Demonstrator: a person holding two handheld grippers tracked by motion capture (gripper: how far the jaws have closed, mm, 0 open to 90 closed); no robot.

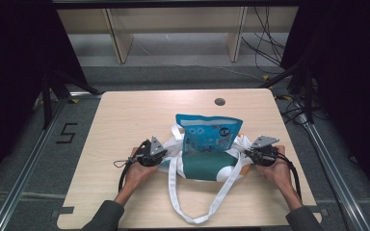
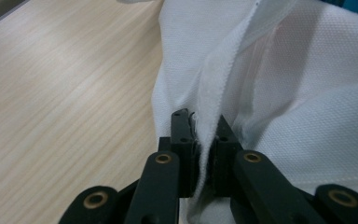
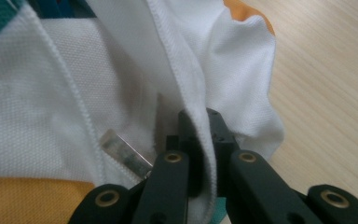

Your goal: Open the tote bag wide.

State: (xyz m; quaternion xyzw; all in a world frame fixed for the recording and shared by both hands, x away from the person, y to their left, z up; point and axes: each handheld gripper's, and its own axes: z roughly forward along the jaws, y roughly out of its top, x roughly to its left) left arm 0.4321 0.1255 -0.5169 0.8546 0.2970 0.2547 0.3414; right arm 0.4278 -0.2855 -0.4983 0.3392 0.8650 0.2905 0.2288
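Two tongs clamp the bag [image 1: 207, 166] mid-counter [image 1: 125, 115]: left tongs [image 1: 166, 155] pinch its left edge, right tongs [image 1: 244, 153] its right edge. Blue pouch [image 1: 209, 132] stands in the bag.

Bag [image 1: 207, 166] blocks centre; table [image 1: 125, 120] open around.

We are looking down on a light wooden table [image 1: 125, 115] with a round grommet [image 1: 219, 101] near its far edge. Beyond the table, pale wooden shelving [image 1: 120, 33] is standing on grey floor [image 1: 173, 74]. Black cables [image 1: 265, 45] are trailing beyond the table's far right corner, and dark curtains are hanging on both sides.
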